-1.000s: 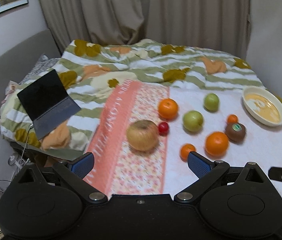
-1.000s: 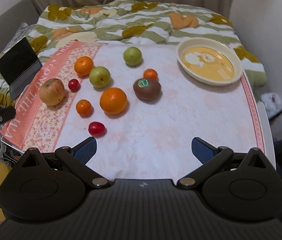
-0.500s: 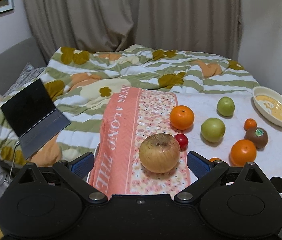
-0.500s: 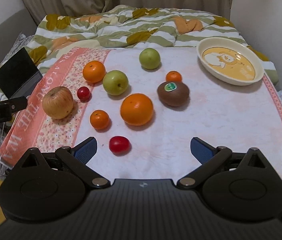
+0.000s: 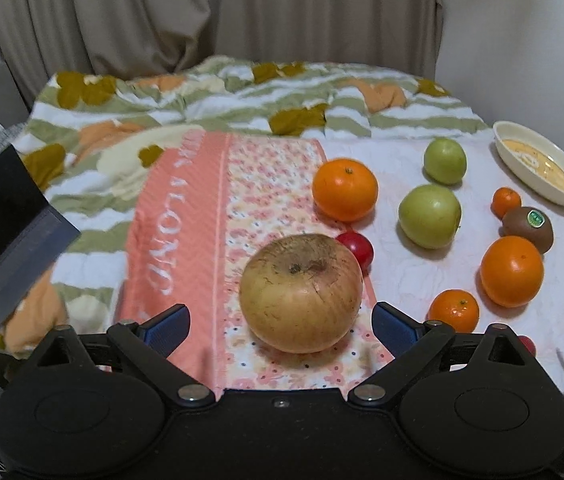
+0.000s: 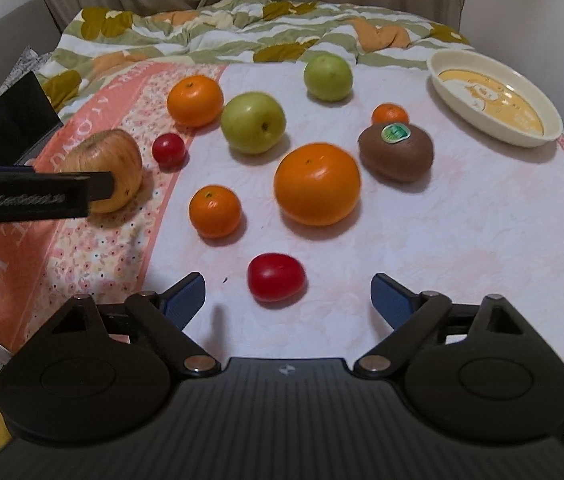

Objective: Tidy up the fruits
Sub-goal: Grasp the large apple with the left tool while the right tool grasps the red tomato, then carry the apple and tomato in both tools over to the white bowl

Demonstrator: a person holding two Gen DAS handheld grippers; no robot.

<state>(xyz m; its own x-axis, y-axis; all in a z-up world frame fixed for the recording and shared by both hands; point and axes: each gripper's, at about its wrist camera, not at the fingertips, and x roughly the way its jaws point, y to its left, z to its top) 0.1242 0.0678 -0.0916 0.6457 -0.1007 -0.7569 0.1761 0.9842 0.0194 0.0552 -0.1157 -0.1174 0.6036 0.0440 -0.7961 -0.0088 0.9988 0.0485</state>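
Observation:
A big yellow-brown apple (image 5: 301,292) lies on the pink flowered cloth (image 5: 178,224). My left gripper (image 5: 282,320) straddles it with its jaws closing; the blue pads stand clear of its sides. My right gripper (image 6: 287,298) is open over a red cherry tomato (image 6: 276,282) that lies just ahead of its fingertips. Further off lie two large oranges (image 6: 317,184), two small ones (image 6: 214,211), two green apples (image 6: 253,122), a kiwi (image 6: 395,152) and another small red fruit (image 6: 168,149). An empty cream bowl (image 6: 533,141) sits at the far right.
An open dark laptop (image 5: 6,216) leans on the striped quilt (image 5: 242,96) to the left of the cloth. Curtains hang behind the bed and a wall runs close along the right side. The left gripper's black finger (image 6: 38,198) crosses the right wrist view's left edge.
Both grippers have come down and forward toward the fruit. The apple now sits between the left fingers, and the tomato has come up to the right fingertips.

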